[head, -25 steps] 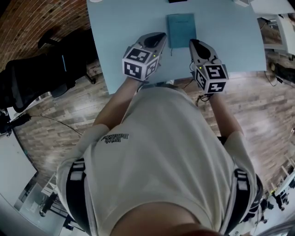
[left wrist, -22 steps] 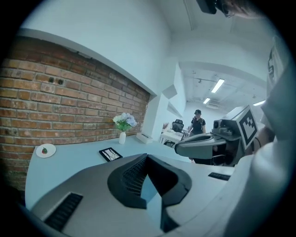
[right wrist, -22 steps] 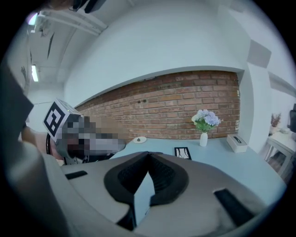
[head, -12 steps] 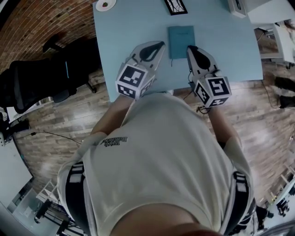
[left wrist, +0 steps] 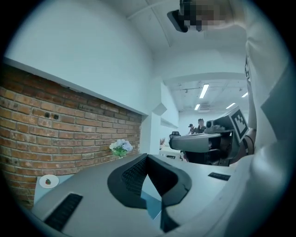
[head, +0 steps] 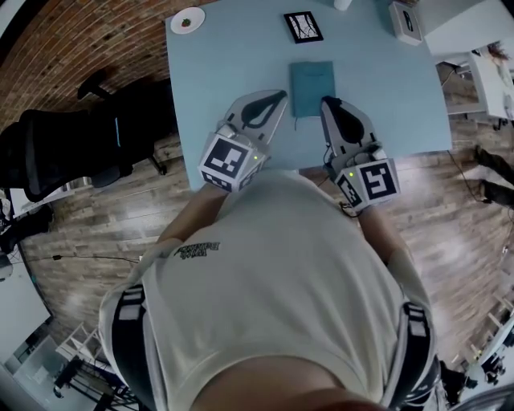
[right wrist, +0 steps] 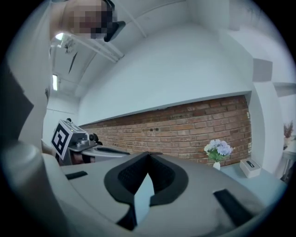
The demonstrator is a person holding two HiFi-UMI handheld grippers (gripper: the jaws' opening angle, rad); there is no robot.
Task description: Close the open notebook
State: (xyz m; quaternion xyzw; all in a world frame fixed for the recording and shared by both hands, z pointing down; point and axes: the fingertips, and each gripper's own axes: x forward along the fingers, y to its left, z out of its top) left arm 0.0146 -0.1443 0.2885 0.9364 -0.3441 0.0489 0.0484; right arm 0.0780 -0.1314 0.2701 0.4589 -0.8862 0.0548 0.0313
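A teal notebook [head: 312,87] lies closed and flat on the light blue table [head: 233,56], its ribbon hanging out at the near edge. My left gripper [head: 277,98] hovers just left of the notebook's near corner, jaws together with nothing between them. My right gripper [head: 328,103] hovers just right of that edge, also shut and empty. Both point nearly level, away from the person. In the left gripper view the left gripper [left wrist: 147,156] has its tips touching, and the right gripper's body shows at the right. In the right gripper view the right gripper [right wrist: 148,154] has its tips touching too.
At the table's far side stand a black framed picture [head: 303,26], a small plate [head: 187,19] and a white tissue box [head: 404,22]. A vase of flowers [right wrist: 217,150] stands by the brick wall. A black office chair [head: 72,148] stands left of the table on the wooden floor.
Both grippers have risen off the table and drawn back from the notebook toward the person. The notebook has stayed closed where it was.
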